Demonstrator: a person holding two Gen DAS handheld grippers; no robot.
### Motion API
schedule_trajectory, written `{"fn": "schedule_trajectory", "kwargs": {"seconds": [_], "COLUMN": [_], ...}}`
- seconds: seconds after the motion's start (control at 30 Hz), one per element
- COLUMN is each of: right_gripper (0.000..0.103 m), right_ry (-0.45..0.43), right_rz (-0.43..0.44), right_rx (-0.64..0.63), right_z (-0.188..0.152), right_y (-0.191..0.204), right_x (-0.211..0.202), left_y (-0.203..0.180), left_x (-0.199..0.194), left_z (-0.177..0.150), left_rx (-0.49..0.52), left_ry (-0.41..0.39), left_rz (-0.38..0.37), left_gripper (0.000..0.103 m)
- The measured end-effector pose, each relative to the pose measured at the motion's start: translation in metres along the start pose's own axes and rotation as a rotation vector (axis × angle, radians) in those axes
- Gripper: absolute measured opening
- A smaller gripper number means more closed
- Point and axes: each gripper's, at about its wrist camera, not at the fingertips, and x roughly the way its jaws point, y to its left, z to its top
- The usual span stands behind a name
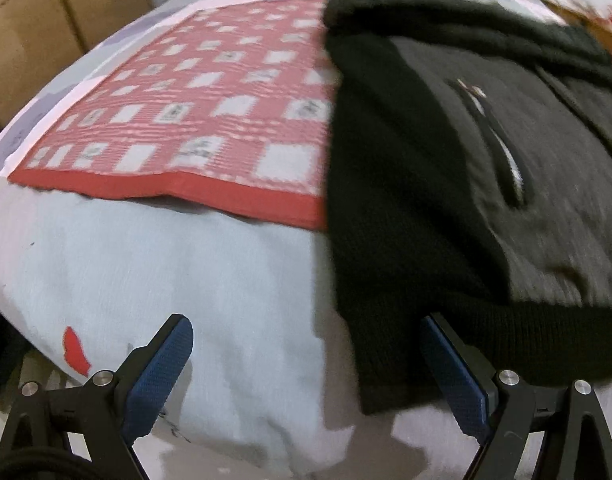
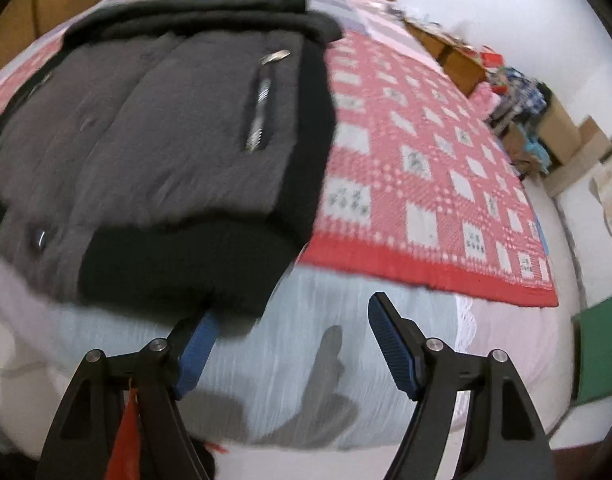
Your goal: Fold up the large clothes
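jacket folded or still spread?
Folded. The jacket lies as a compact block on the bed, black sleeves tucked in along both sides.

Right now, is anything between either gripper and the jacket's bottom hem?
Nothing visible. The jacket lies on the bed, its black hem right at both open grippers: the left gripper and right gripper each have one finger at the hem edge.
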Motion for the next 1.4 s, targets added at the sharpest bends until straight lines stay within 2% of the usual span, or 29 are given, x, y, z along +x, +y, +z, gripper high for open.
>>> {"fn": "schedule_trajectory", "kwargs": {"seconds": [0.07, 0.13, 0.3, 0.37, 0.47, 0.57, 0.67, 0.77, 0.83, 0.97, 1.2, 1.3, 1.4], "right_gripper": [0.078, 0.078, 0.077, 0.077, 0.077, 0.078, 0.078, 0.078, 0.078, 0.078, 0.078, 0.078, 0.078], "right_ry": [-0.005, 0.003, 0.002, 0.0, 0.003, -0.012, 0.024, 0.011, 0.009, 0.009, 0.037, 0.041, 0.025], "right_rz": [-0.009, -0.01, 0.009, 0.008, 0.009, 0.009, 0.063, 0.075, 0.089, 0.063, 0.054, 0.023, -0.006], "right_rx": [0.048, 0.026, -0.03, -0.054, -0.118, -0.191, -0.135, -0.079, -0.066, -0.148, -0.208, -0.189, -0.11], "right_z": [0.004, 0.003, 0.002, -0.001, -0.01, -0.015, -0.011, -0.002, 0.002, -0.008, -0.027, -0.021, -0.004], "right_y": [-0.007, -0.003, 0.012, 0.013, 0.013, 0.012, 0.004, 0.004, 0.011, 0.027, 0.035, 0.037, 0.028], "right_x": [0.0, -0.001, -0.008, -0.013, -0.021, -0.031, -0.031, -0.032, -0.031, -0.028, -0.026, -0.016, -0.008], "left_y": [0.007, 0.013, 0.017, 0.018, 0.017, 0.019, 0.018, 0.013, 0.003, -0.012, -0.01, -0.013, -0.013], "left_x": [-0.002, -0.002, -0.006, -0.014, -0.017, -0.011, -0.011, -0.007, -0.002, -0.005, -0.003, -0.002, 0.001], "left_z": [0.001, 0.001, -0.003, -0.007, -0.016, -0.019, -0.011, 0.003, 0.008, -0.005, -0.03, -0.027, -0.021], "left_rx": [-0.018, -0.024, -0.008, -0.001, 0.057, 0.053, 0.011, -0.06, -0.043, 0.079, 0.114, 0.116, 0.115], "left_ry": [-0.011, -0.009, 0.007, 0.011, 0.026, 0.06, 0.045, 0.028, 0.034, 0.024, 0.063, 0.052, 0.045], "left_rz": [0.021, 0.036, 0.0, -0.039, -0.039, -0.079, -0.13, -0.2, -0.215, -0.173, -0.135, -0.136, -0.128], "left_gripper": [0.096, 0.096, 0.095, 0.095, 0.095, 0.095, 0.095, 0.095, 0.095, 0.095, 0.095, 0.095, 0.096]}}
